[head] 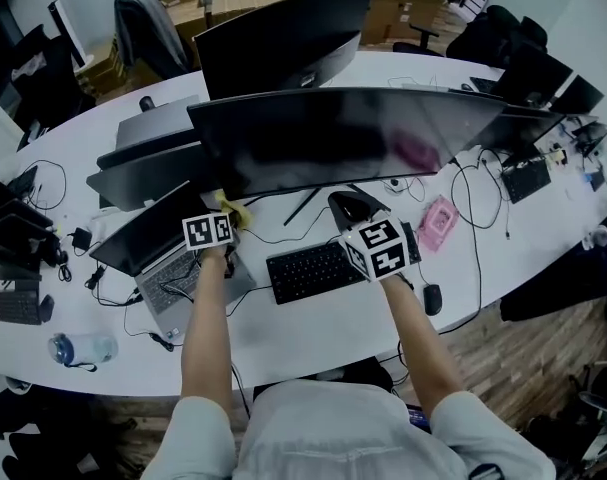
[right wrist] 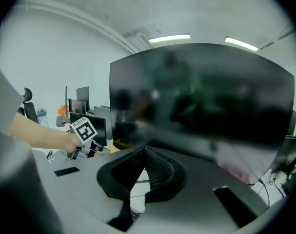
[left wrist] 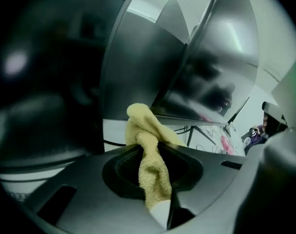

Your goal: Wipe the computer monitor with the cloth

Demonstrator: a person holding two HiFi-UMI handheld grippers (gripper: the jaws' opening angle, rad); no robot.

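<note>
Yellow terry cloth (left wrist: pixel 150 150) is clenched in the left hand-held gripper (head: pixel 223 223), with the wide curved black monitor (head: pixel 353 133) just ahead (right hand-held gripper (right wrist: pixel 145 160) closed, empty). Wiping seems about to begin: press on, sweep across.

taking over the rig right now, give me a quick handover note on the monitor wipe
Left gripper: shut on the crumpled yellow terry cloth, at the lower left edge of the wide curved black monitor. Whether the cloth touches the screen cannot be told.
Right gripper: shut, nothing between its jaws, facing the screen.
Done: cloth is gripped and at the monitor.
Left: wipe across the screen. How much is already wiped does not show.
</note>
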